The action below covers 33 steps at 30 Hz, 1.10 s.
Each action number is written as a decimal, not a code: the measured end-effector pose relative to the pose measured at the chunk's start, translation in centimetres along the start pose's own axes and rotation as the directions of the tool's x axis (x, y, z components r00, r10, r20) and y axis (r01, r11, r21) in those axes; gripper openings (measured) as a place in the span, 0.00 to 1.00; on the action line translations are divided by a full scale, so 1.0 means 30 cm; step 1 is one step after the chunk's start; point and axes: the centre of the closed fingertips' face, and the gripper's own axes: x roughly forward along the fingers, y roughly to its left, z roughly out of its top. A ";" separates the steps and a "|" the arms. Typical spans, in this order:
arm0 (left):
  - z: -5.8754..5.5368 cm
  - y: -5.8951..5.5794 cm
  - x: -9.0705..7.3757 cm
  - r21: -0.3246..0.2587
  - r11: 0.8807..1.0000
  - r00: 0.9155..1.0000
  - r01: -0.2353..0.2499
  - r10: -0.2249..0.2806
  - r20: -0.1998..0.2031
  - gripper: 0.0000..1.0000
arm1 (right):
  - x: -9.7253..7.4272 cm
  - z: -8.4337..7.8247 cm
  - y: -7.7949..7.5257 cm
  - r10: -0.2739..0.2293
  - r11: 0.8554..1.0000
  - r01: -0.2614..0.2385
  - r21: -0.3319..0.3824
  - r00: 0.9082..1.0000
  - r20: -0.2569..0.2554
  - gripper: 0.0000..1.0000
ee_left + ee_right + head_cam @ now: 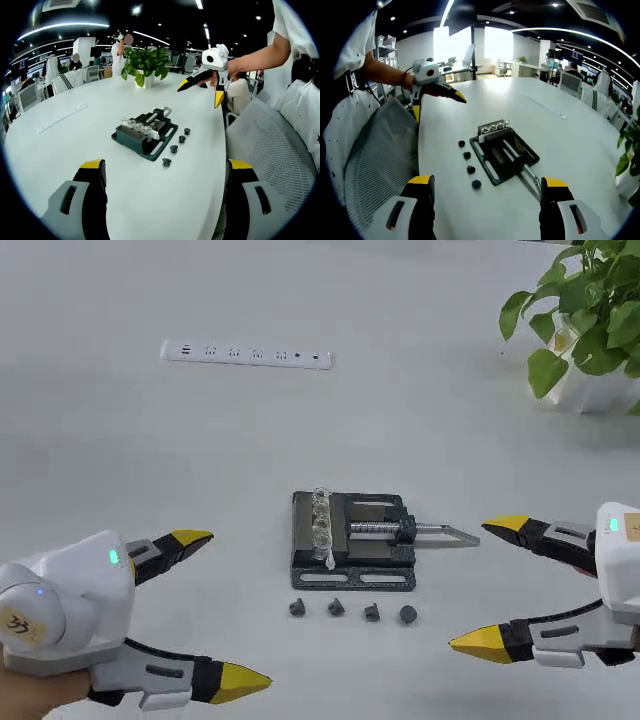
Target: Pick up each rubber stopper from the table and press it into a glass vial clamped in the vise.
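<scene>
Nearest, the left gripper (pixel 235 607) and the right gripper (pixel 471 584) hover over the white table (pixel 150 460), each with its jaws spread wide and empty. Between them four rubber stoppers (pixel 336 608) lie in a row, just in front of the vise (pixel 360 578), which clamps a row of glass vials (pixel 322 520). Farther off lies a power strip (pixel 247 354) and, at the far right, stands a potted plant (pixel 590 310).

The clear glass vials (pixel 321 516) are glinting in the dark matt metal vise (pixel 352 576), whose bare metal screw (pixel 376 529) is shining, while dull dark rubber stoppers (pixel 336 608) are lying on the smooth white table (pixel 150 460).
</scene>
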 end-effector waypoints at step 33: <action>0.005 0.002 0.014 -0.010 1.000 1.000 -0.002 0.002 0.025 0.99 | 0.090 0.010 0.042 0.134 0.982 -0.157 -0.104 0.970 -0.204 0.58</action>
